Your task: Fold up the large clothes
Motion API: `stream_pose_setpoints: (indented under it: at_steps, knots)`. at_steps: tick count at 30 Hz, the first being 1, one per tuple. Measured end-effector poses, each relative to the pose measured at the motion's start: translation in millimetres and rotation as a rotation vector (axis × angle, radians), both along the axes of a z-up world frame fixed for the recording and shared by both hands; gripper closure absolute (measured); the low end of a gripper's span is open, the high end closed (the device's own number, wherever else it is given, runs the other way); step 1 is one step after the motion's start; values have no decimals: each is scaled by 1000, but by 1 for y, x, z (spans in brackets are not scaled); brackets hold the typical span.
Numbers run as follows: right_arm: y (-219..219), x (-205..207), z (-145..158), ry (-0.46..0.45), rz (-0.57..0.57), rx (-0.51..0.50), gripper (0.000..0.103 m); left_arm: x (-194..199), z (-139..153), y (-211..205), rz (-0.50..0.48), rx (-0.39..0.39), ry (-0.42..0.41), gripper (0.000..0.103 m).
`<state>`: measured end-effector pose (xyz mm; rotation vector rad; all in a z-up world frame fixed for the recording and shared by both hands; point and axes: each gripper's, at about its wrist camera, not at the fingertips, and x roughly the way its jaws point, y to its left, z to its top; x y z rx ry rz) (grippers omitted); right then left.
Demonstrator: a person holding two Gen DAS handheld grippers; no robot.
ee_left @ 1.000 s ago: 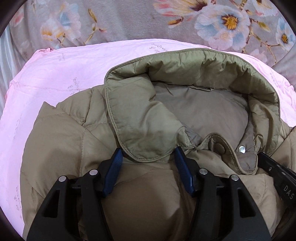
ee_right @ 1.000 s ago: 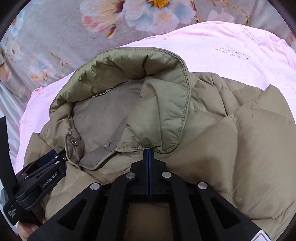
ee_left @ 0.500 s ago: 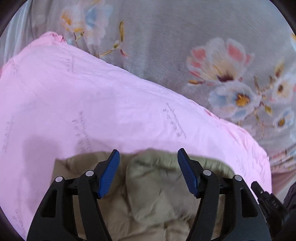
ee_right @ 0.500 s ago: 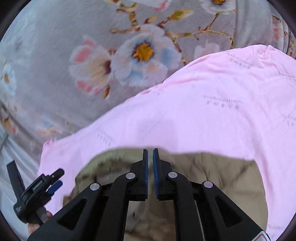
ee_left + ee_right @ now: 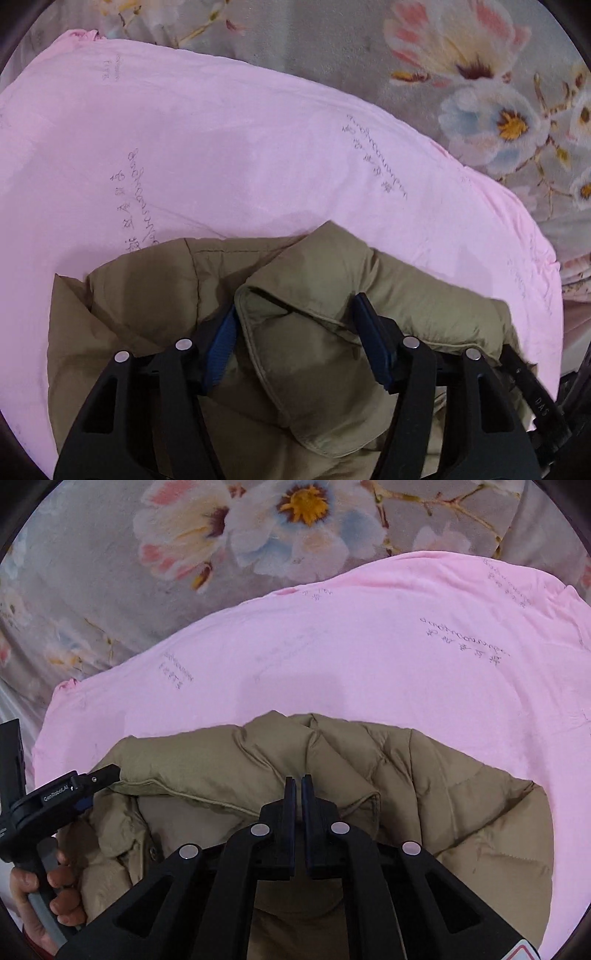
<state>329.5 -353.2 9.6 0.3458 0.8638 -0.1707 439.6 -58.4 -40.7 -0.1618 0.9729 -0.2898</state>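
Left wrist view is showing the left gripper [image 5: 295,343] with fingers wide, straddling the soft, puffy down jacket [image 5: 155,295] collar; the right gripper [image 5: 298,797] is nearly closed, gripping nothing visible. Thick hem edges are offering the best hold.

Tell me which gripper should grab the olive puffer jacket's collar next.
Left. The left gripper is open with the olive puffer jacket's collar lying between its fingers. The right gripper is nearly shut, with no fabric visibly between its fingers.
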Motion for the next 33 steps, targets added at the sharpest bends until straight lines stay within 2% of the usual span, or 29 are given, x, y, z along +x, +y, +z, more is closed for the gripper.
stream_pose_setpoints:
  at_steps: [3, 8, 10, 16, 22, 25, 28, 29, 30, 31, 33]
  knots:
    - [-4, 0, -9, 24, -4, 3, 103, -6, -7, -9, -22, 87, -37, 43]
    - [-8, 1, -21, 25, -13, 37, 103, -11, -17, -15, -15, 139, -95, 41]
    - [-2, 3, -22, 23, -15, 2, 103, -13, -19, -20, -17, 180, -111, 40]
    - [20, 11, -20, 35, -26, -164, 103, -14, -20, -27, -19, 234, -126, 38]
    - [16, 14, -20, 32, -32, -155, 103, -10, -22, -32, -21, 252, -131, 36]
    - [13, 9, -16, 11, -35, -128, 103, -10, -22, -30, -19, 243, -131, 35]
    - [9, -21, 0, -59, -74, -70, 103, -22, -13, -17, -1, 185, -138, 35]
    - [13, -41, 9, -88, -83, -72, 93, -34, -6, -6, 10, 152, -147, 34]
    - [18, -59, 17, -114, -80, -75, 87, -51, 2, 6, 20, 114, -166, 28]
    - [25, -84, 25, -145, -65, -70, 85, -66, 10, 16, 25, 84, -187, 17]
    - [40, -128, 37, -192, -39, -57, 76, -112, 26, 44, 52, 40, -249, 10]
